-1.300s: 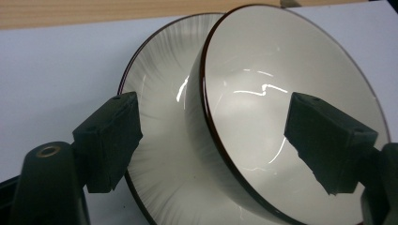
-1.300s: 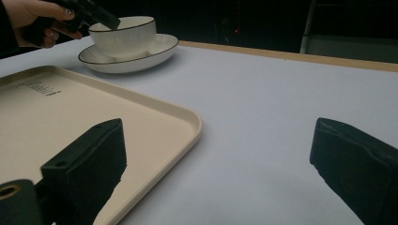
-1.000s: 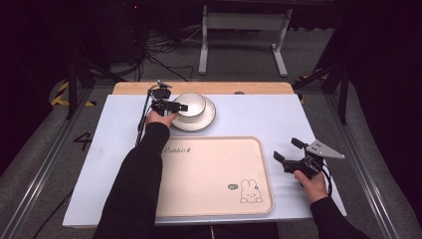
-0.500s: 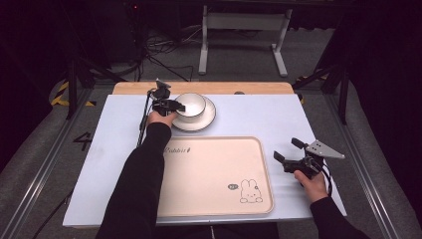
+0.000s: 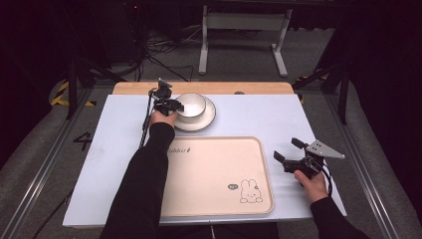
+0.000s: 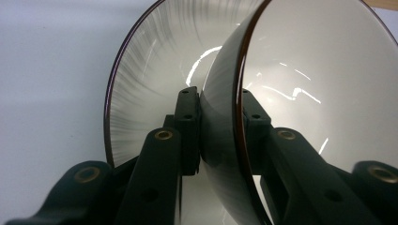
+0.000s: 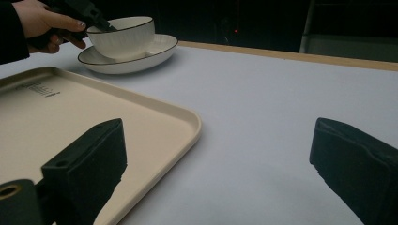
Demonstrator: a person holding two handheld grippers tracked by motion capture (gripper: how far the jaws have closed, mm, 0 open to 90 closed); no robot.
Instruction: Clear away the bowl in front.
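A white bowl (image 5: 193,104) with a dark rim sits in a white plate (image 5: 208,118) at the back of the table. My left gripper (image 5: 175,106) has just been closing its jaws on the bowl's near-left wall. In the left gripper view one jaw presses inside the bowl (image 6: 305,70) and the other outside, above the plate (image 6: 145,75). My right gripper (image 5: 285,148) rests open at the right of the beige tray (image 5: 214,169), nothing between its jaws (image 7: 218,136). The right gripper view shows the bowl (image 7: 124,40), the plate (image 7: 141,58) and the left gripper (image 7: 94,18) far off.
The tray (image 7: 70,108) bears a rabbit print (image 5: 250,190) near its front right corner and holds nothing. A white mat (image 5: 259,114) covers the table, with a wooden edge (image 5: 249,88) behind it. Cables and a metal stand lie on the floor beyond.
The left gripper's jaws have closed onto the bowl's wall. Both hands stay where they were, and the right gripper is unchanged.
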